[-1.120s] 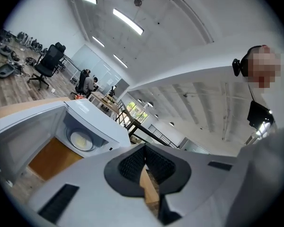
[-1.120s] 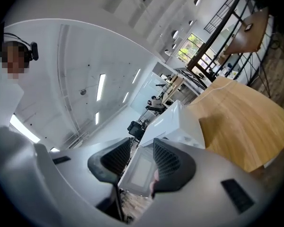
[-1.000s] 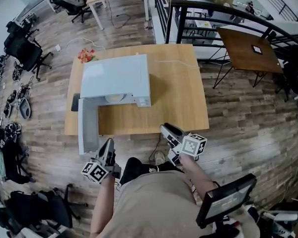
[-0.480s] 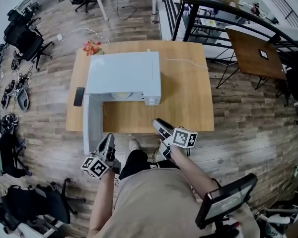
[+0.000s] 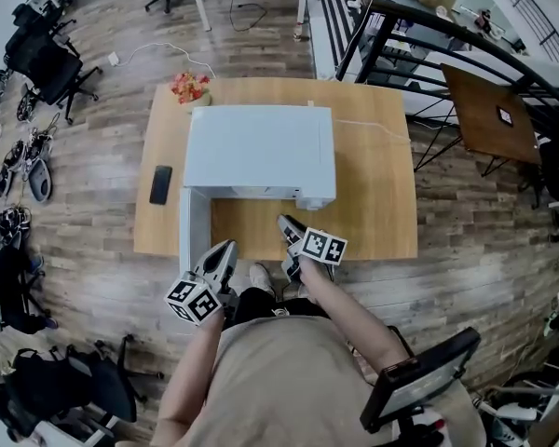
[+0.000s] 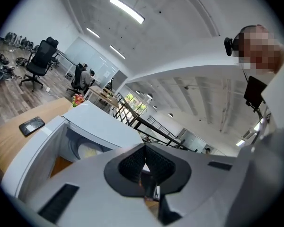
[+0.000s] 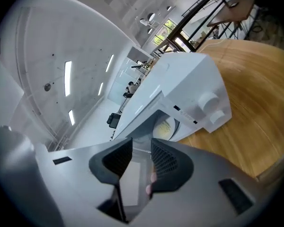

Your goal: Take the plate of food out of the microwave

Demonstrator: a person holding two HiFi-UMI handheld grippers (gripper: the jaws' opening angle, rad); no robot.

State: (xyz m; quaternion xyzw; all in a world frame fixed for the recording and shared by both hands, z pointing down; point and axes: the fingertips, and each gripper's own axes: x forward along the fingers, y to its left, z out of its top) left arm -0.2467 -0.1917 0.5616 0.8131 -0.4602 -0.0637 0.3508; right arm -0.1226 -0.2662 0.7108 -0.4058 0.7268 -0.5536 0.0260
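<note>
The white microwave (image 5: 259,152) stands on the wooden table (image 5: 373,212), its door (image 5: 194,236) swung open toward me on the left. Inside it lies a pale plate of food (image 7: 164,126), also glimpsed as the plate (image 6: 87,150) in the left gripper view; the head view hides it under the microwave's top. My right gripper (image 5: 285,223) hovers over the table's front edge, just before the cavity. Its jaws (image 7: 141,157) are closing with nothing between them. My left gripper (image 5: 227,250) hangs off the table's front beside the door's end, its jaws (image 6: 143,161) shut and empty.
A black phone (image 5: 161,184) lies on the table left of the microwave. A bunch of red flowers (image 5: 189,87) sits at the back left corner. Two knobs (image 7: 209,100) stick out of the microwave's control panel. Office chairs and a railing surround the table.
I have stepped closer to the table. Both grippers moved forward toward the microwave, the right one now reaching over the table's front edge.
</note>
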